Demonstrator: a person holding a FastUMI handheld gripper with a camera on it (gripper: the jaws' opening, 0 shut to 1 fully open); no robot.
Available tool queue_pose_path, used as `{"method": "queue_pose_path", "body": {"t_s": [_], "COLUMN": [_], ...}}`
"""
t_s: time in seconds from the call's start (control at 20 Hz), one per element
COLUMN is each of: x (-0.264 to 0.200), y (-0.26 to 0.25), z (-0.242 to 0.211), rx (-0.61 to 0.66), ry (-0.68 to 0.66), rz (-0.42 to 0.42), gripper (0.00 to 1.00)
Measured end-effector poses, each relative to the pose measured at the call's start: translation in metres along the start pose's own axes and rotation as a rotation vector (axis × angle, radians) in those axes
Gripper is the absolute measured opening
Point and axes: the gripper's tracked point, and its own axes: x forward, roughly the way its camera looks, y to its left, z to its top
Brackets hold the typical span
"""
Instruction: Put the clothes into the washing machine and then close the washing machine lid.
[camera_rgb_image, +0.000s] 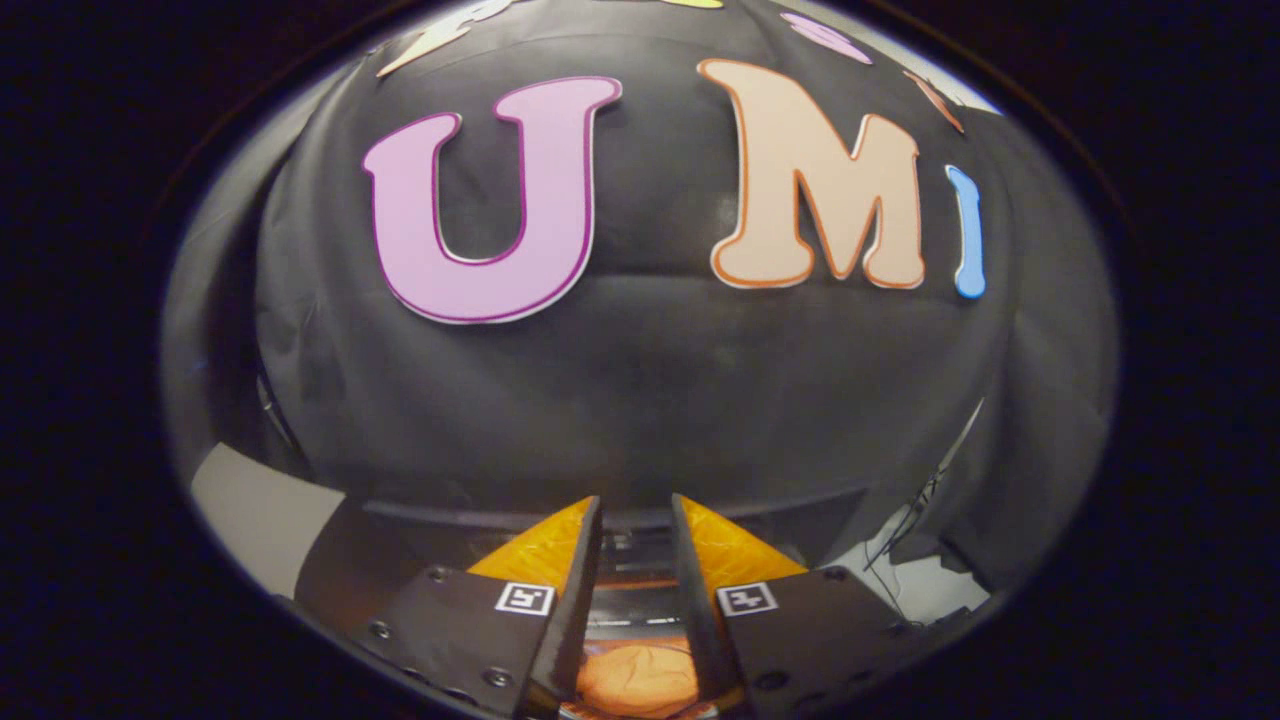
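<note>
In the gripper view, the gripper (636, 520) was seen pointing at the black cloth wall (640, 400), and its two fingers (585, 560) were held a little apart with nothing pinched between them, so it was released. Low down in the gap between the fingers and very near, a soft orange lump of clothes (638, 678) was seen, though it could not be told if it was in the washing machine yet. The clothes were judged to be light, floppy and not easy to break, best gripped at a bunched-up fold on top.
</note>
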Motion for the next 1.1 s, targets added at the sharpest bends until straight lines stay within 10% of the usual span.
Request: {"method": "queue_pose_path", "body": {"t_s": [0.2, 1.1], "x": [0.032, -0.067], "y": [0.018, 0.008], "z": [-0.003, -0.067], "rx": [-0.011, -0.031], "ry": [0.018, -0.001], "rz": [-0.004, 0.029], "gripper": [0.75, 0.80]}}
